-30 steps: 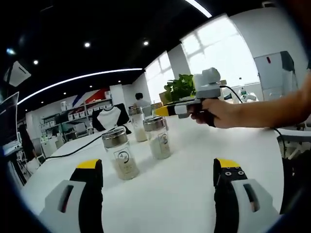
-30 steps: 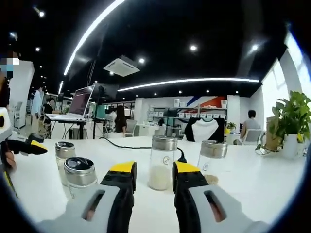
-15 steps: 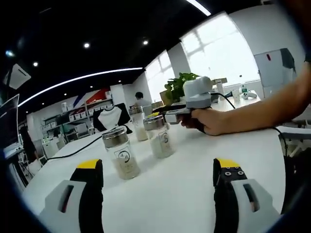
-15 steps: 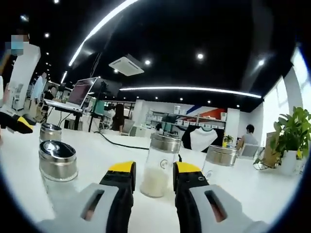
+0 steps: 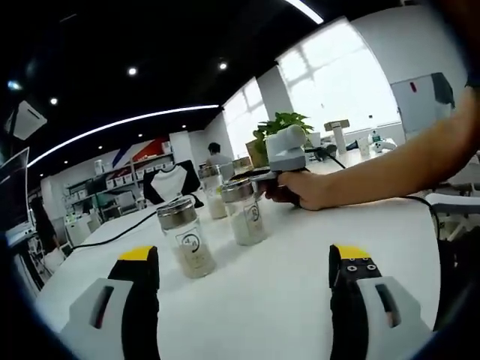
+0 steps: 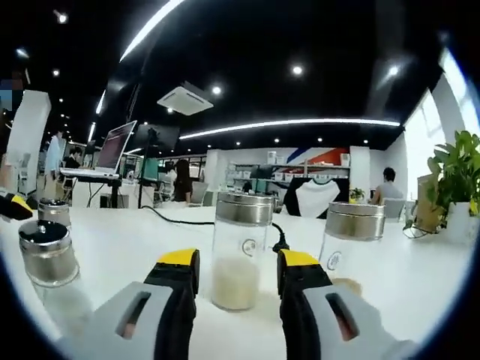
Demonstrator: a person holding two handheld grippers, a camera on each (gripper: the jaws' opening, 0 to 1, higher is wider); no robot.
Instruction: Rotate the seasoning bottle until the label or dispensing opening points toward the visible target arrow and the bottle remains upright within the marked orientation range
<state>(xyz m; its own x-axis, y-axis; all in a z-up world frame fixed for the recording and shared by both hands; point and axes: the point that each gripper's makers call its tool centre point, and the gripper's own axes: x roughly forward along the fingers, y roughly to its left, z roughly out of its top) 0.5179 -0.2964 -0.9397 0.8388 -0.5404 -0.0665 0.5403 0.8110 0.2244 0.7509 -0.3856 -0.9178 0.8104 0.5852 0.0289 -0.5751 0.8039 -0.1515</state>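
**A:** Where is the seasoning bottle from where you sit?

**B:** In the right gripper view it stands upright on the white bench (image 6: 420, 277), dead ahead of my right hand-held gripper (image 6: 236, 262). The seasoning bottle (image 6: 241, 251) sits in line with the gap between the two yellow-tipped jaws, its steel cap above them and the pale powder at their level. Its long axis is vertical, so the jaws would flank it from either side.

**A:** Are the jaws on the glass?

**B:** I judge not yet. They are parted about a bottle's width, and the bottle looks to sit just beyond the tips, but I cannot tell for sure whether the pads touch it.

**A:** And the left?

**B:** My left hand-held gripper (image 5: 244, 262) is spread wide, holding nothing, and hangs well back from the bottles. In the left gripper view, the right one (image 5: 279, 161) is up among the bottles at the far group, so the right is clearly nearer.

**A:** Other bottles in the way?

**B:** A second bottle (image 6: 351, 244) stands near on the right, and two capped ones (image 6: 46, 251) are off to the left, well apart. The small round label faces me now. I see no target arrow, so I would close gently, keep the bottle plumb, and twist about its axis.
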